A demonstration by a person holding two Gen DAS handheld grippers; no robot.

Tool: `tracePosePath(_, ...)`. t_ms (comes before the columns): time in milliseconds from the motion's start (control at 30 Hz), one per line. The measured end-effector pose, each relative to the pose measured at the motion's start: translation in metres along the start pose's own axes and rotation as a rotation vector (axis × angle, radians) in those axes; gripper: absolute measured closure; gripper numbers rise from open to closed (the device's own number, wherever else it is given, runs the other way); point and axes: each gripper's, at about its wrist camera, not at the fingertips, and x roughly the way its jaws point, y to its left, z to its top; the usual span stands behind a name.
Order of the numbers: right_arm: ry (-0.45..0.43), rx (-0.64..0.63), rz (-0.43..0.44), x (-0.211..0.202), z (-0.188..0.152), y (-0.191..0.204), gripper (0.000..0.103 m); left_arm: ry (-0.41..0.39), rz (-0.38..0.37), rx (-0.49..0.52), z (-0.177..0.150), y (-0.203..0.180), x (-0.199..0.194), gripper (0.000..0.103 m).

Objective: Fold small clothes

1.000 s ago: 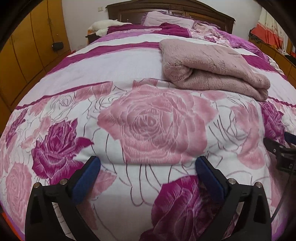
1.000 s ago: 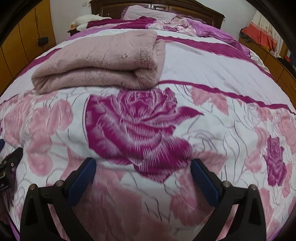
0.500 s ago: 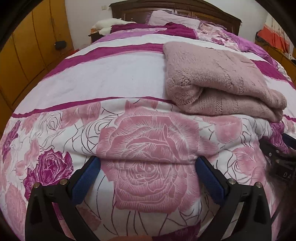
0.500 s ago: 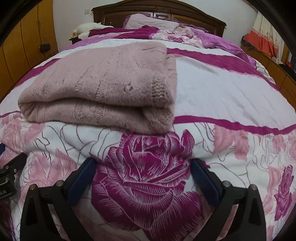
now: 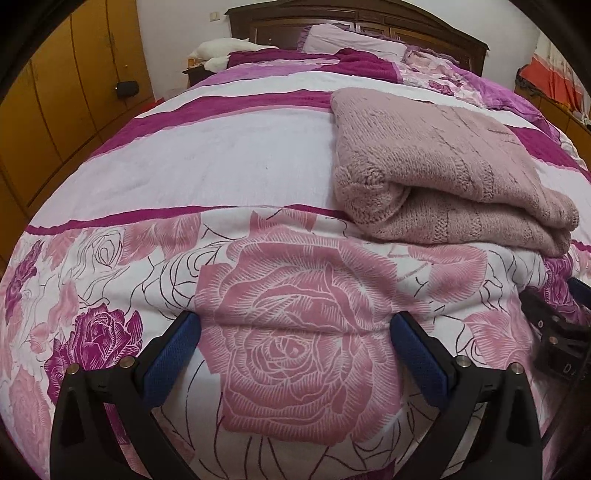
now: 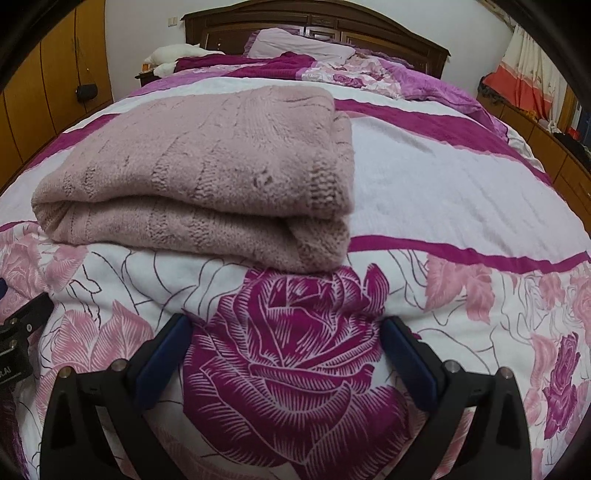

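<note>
A dusty-pink knitted sweater (image 5: 439,166) lies folded in a thick stack on the rose-print bedspread (image 5: 229,173). In the left wrist view it is ahead and to the right; in the right wrist view the sweater (image 6: 207,177) is ahead and to the left. My left gripper (image 5: 295,328) is open and empty, low over the bedspread, short of the sweater's front fold. My right gripper (image 6: 286,326) is open and empty, just in front of the sweater's right corner. The right gripper's body (image 5: 554,328) shows at the left view's right edge.
Pillows (image 6: 299,42) and a dark wooden headboard (image 6: 314,18) are at the far end. Yellow wardrobe doors (image 5: 62,92) line the left side. A low cabinet with red cloth (image 6: 524,85) stands at the right. The left gripper's body (image 6: 18,332) shows at the right view's left edge.
Both grippers have moved forward and lower toward the folded sweater, which now looks larger and nearer. Both stayed open.
</note>
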Motion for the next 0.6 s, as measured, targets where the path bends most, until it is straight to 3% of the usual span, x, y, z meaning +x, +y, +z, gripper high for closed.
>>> tracePosePath(600, 0.0, -0.001, -0.003, -0.0009, -0.0008, 0.0001, 0.0, -0.001, 0.014, 0.006, -0.0011, -0.0033, -0.0009, 0.017)
